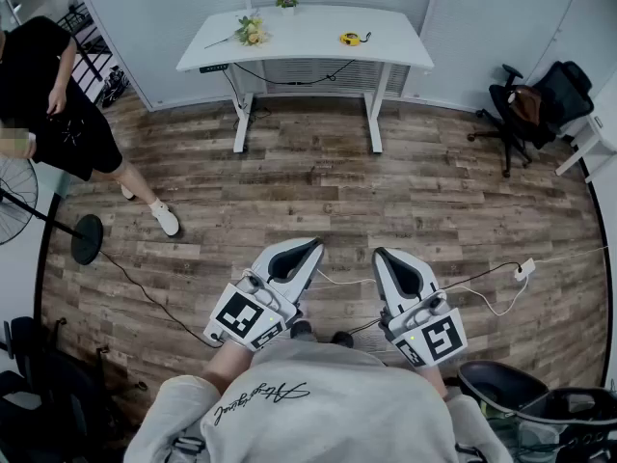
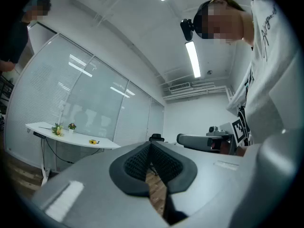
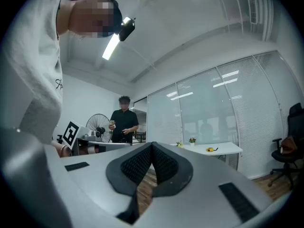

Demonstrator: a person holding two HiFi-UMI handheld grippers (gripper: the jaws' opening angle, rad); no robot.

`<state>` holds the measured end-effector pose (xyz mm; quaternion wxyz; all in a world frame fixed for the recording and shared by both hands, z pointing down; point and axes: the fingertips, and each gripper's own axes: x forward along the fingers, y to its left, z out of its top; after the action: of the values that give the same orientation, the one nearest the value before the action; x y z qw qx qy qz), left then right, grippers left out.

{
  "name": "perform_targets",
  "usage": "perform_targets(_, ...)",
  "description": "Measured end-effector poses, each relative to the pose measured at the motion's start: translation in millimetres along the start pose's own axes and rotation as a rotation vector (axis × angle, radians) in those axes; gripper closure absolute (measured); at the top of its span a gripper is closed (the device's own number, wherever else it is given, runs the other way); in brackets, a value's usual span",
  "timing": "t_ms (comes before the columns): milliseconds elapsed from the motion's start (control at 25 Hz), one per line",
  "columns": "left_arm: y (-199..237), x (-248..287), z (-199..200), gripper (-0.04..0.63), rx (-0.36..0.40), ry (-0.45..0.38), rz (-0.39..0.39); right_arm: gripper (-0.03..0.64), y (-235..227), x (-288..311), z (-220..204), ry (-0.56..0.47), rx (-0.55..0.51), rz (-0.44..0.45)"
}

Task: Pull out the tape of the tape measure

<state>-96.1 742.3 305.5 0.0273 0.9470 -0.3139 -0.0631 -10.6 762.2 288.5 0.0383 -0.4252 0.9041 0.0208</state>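
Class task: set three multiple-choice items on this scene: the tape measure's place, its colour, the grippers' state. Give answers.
1. The tape measure sits: A on the floor; B on the office chair; C on the white table.
2. Its colour is: A yellow; B red; C blue.
3. The left gripper and right gripper are: A both open; B both shut, empty; C both shut on the tape measure.
Answers: 1 C, it lies on the far tabletop; 2 A, its case is yellow; 3 B, each gripper view shows jaws together, nothing between.

Table (image 1: pixel 308 44): tape measure (image 1: pixel 351 39) on R half, flowers (image 1: pixel 250 31) on L. Chair (image 1: pixel 525 106) R of table, fan (image 1: pixel 13 199) far L.
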Motion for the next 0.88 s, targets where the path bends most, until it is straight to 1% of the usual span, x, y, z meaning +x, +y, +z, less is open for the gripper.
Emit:
perform_targets(280, 8.3, -9.0, 4.2, 0.597, 0.006, -0.015, 0.004, 0.617, 11.7, 5.9, -3.2, 0.004, -0.004, 0.002)
perform_targets(560, 26.7, -19.7, 4.5, 0.597, 0.003, -0.008, -0.01, 0.617, 20.3, 25.2, -6.3, 0.012, -0.003, -0.012)
perform_targets(760, 43.9, -31.7, -1.6, 0.597, 0.006, 0.002, -0.029, 0.617, 22.3, 35.3, -10.9, -0.022, 0.021, -0.058)
perform_targets(880, 60.4, -33.9, -5.1, 0.597, 0.003, 0.011, -0.026, 0.617, 18.5, 42.7, -16.1, -0.026, 0.046, -0.088)
